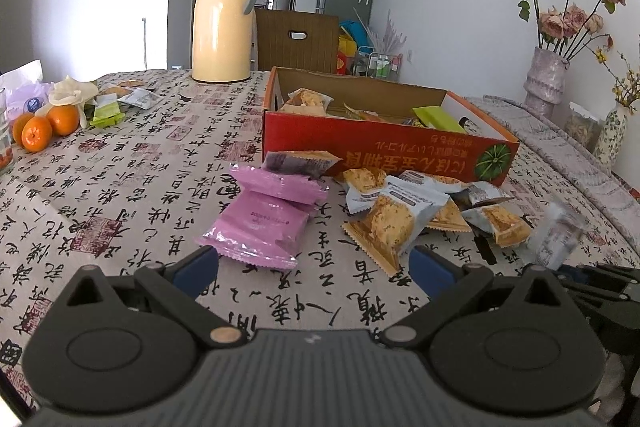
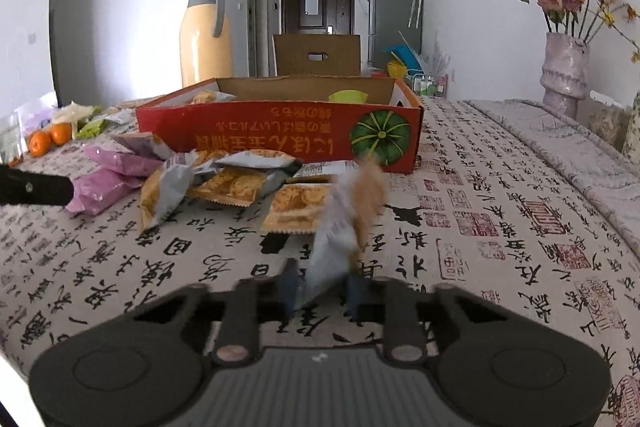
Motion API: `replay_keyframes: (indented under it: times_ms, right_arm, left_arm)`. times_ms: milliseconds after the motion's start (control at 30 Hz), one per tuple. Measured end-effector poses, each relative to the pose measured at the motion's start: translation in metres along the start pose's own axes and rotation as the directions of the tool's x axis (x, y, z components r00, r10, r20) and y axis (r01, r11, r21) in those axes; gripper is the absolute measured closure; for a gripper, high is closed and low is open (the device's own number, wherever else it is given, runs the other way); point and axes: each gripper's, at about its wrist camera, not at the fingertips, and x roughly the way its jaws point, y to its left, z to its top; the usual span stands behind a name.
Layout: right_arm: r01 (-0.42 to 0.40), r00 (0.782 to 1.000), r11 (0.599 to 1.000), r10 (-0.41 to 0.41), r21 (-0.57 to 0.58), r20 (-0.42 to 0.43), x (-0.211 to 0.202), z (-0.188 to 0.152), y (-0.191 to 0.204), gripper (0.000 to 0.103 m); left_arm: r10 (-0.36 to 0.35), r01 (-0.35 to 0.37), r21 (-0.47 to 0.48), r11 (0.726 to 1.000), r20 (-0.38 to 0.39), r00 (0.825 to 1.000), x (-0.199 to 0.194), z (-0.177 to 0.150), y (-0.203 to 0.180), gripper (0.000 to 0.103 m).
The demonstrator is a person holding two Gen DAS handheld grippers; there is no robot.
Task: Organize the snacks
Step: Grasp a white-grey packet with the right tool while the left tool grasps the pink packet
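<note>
the right hand-held gripper pinches a snack packet. the left hand-held gripper is open, empty. lift the packet high over the red box wall, then let go.

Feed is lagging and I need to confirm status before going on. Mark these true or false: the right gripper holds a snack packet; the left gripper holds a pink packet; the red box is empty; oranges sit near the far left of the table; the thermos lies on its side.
1. The right gripper holds a snack packet: true, its fingers are shut on a grey and tan packet.
2. The left gripper holds a pink packet: false, its jaws are open and the packet lies on the tablecloth ahead.
3. The red box is empty: false, packets are inside.
4. Oranges sit far left: true.
5. The thermos lies on its side: false, it stands upright.
</note>
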Motion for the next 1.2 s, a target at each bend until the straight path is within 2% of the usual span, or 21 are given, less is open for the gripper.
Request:
replay_keyframes:
  times_ms: [133,233,300,367,500,567,633,700,733,967,1100,1200]
  right_arm:
    - [-0.008,1.000,1.000,0.008,0.020,0.008,-0.002,0.000,-0.005,0.093]
    - [-0.008,1.000,1.000,0.008,0.016,-0.002,-0.001,-0.001,-0.006,0.092]
    - [0.001,1.000,1.000,-0.001,0.020,-0.003,-0.001,0.000,-0.005,0.087]
    - [0.008,1.000,1.000,-0.008,0.020,-0.002,0.000,0.002,-0.006,0.074]
    - [0.031,0.999,0.999,-0.031,0.035,0.018,0.001,0.009,-0.010,0.070]
    - [0.044,0.999,0.998,-0.045,0.049,0.029,0.000,0.011,-0.014,0.063]
    - [0.049,0.998,0.997,-0.051,0.060,0.036,-0.001,0.014,-0.019,0.063]
    - [0.039,0.998,0.997,-0.042,0.068,0.040,-0.001,0.015,-0.022,0.078]
    - [0.026,0.999,0.997,-0.029,0.069,0.039,-0.002,0.015,-0.023,0.081]
    - [-0.001,0.996,0.997,-0.006,0.080,0.094,-0.013,0.017,-0.023,0.083]
    - [0.009,0.991,0.995,-0.023,0.104,0.132,-0.022,0.023,-0.032,0.083]
    - [0.022,0.989,0.992,-0.040,0.127,0.142,-0.025,0.023,-0.041,0.083]
  left_arm:
    - [0.000,0.000,-0.001,1.000,-0.002,1.000,0.000,0.000,0.000,0.000]
    - [0.000,0.000,-0.001,1.000,-0.003,1.000,0.001,0.000,-0.001,0.000]
    - [0.000,0.000,0.000,1.000,-0.003,1.000,0.000,0.000,0.000,0.000]
    - [0.000,0.000,0.000,1.000,-0.003,1.000,0.000,0.000,-0.001,0.000]
    - [0.003,-0.003,-0.002,1.000,-0.005,1.000,0.001,0.000,0.000,0.000]
    - [0.003,-0.003,-0.004,1.000,-0.006,1.000,0.002,0.000,0.001,0.000]
    - [0.003,-0.003,-0.004,1.000,-0.008,1.000,0.003,0.000,0.001,0.000]
    - [0.002,-0.002,-0.003,1.000,-0.010,1.000,0.004,0.001,0.001,0.000]
    - [0.004,-0.004,-0.003,1.000,-0.010,1.000,0.004,0.001,0.001,0.000]
    - [0.051,-0.051,-0.004,0.999,-0.035,0.998,0.012,0.007,0.011,0.000]
    - [0.098,-0.095,0.039,0.995,-0.069,0.993,0.029,0.018,0.017,0.000]
    - [0.095,-0.089,0.060,0.994,-0.102,0.990,0.043,0.028,0.019,0.000]
